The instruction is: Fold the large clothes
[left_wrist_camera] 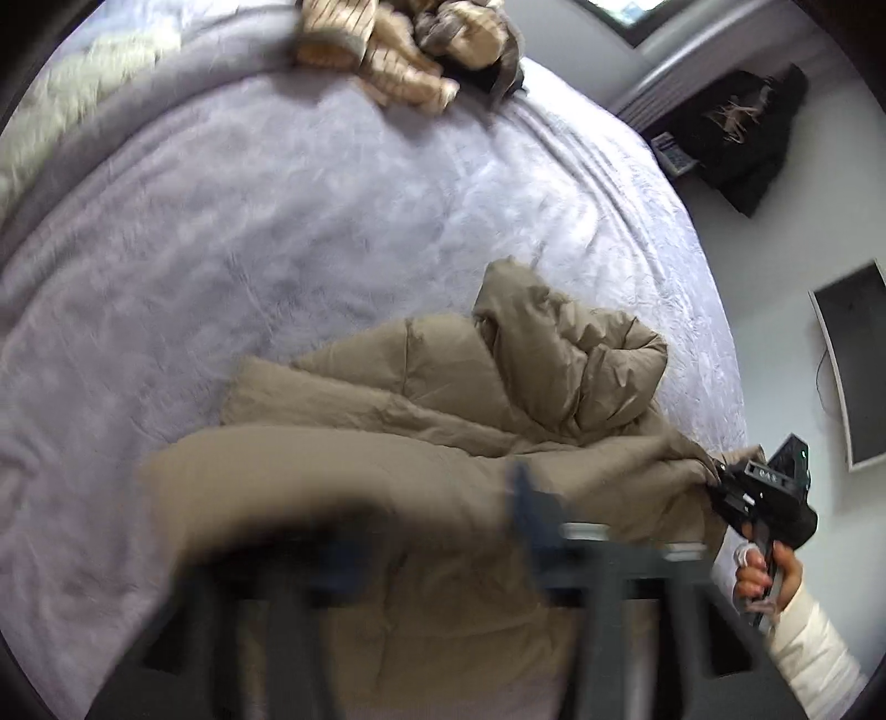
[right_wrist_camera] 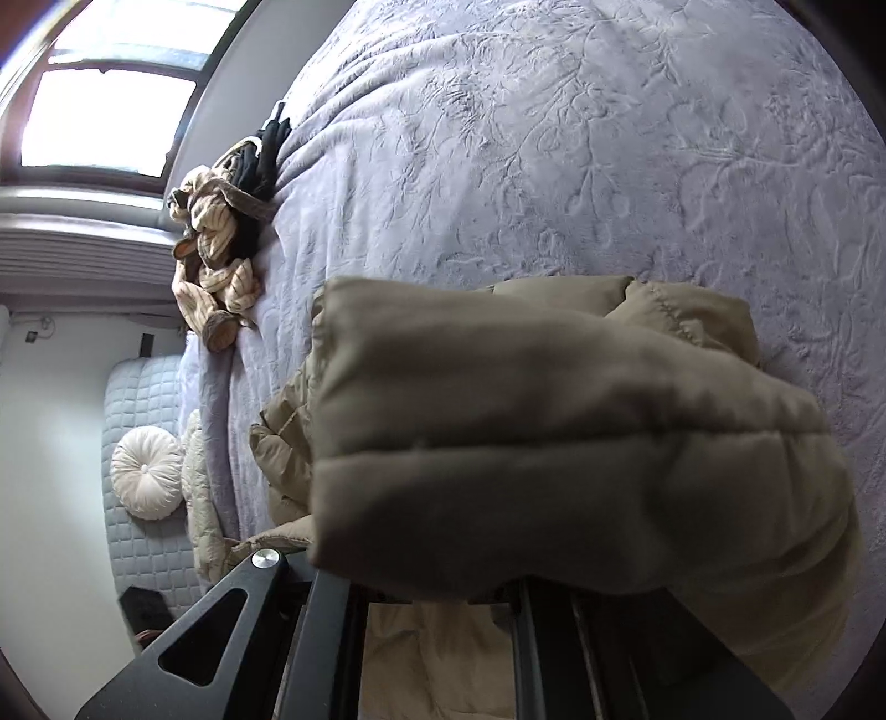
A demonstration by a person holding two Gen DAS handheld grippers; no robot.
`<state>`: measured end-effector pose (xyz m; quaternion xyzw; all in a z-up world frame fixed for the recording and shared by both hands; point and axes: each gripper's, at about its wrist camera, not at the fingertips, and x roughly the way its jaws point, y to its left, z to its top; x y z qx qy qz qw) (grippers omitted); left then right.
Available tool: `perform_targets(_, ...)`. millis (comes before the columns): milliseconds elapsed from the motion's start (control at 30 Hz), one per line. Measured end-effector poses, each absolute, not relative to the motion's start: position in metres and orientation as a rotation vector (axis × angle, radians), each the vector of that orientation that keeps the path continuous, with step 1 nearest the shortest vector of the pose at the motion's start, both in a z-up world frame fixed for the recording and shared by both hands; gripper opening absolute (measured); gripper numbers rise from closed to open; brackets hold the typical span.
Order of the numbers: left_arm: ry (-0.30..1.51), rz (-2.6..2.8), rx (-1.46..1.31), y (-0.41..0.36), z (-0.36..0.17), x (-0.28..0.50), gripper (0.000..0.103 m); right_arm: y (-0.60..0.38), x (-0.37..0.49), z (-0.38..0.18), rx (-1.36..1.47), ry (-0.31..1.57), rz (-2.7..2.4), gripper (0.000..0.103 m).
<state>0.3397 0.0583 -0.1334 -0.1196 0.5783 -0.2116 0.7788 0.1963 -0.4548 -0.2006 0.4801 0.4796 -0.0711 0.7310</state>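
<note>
A tan quilted puffer jacket lies on a lavender embossed bedspread covering the bed. In the left wrist view the jacket occupies the 6 o'clock half of the frame, with its hood bunched up toward 3 o'clock of centre.

Right gripper: seen in the left wrist view at 4 o'clock, closed on a pinched edge of the jacket at the bed's side. A hand in a cream sleeve grips its handle. In the right wrist view a thick quilted fold of the jacket drapes over the gripper's front and hides the fingertips.

Left gripper: its dark frame is motion-blurred at 6 o'clock of its own view. Jacket fabric lies over and around the fingers, and the gap between them cannot be read, so whether they clamp the cloth cannot be told.

A heap of beige striped knit clothing mixed with dark garments sits at 12 o'clock on the bed's far edge, well apart from the jacket; in the right wrist view the same heap lies at 9 o'clock. Beyond it are a round white tufted cushion at 8 o'clock and a bright window at 10 o'clock. A dark garment hangs against the wall at 2 o'clock.
</note>
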Motion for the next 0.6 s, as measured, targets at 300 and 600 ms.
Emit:
perform_targets(300, 1.139, -0.294, -0.061, 0.070, -0.131, 0.341, 0.099, -0.453, 0.212, -0.187, 0.993, 1.070, -0.130, 0.063)
perform_targets(600, 1.186, -0.256, -0.008, 0.079, -0.182, 0.355, 0.061, -0.442, 0.176, -0.111, 0.338, 1.035, -0.283, 0.056)
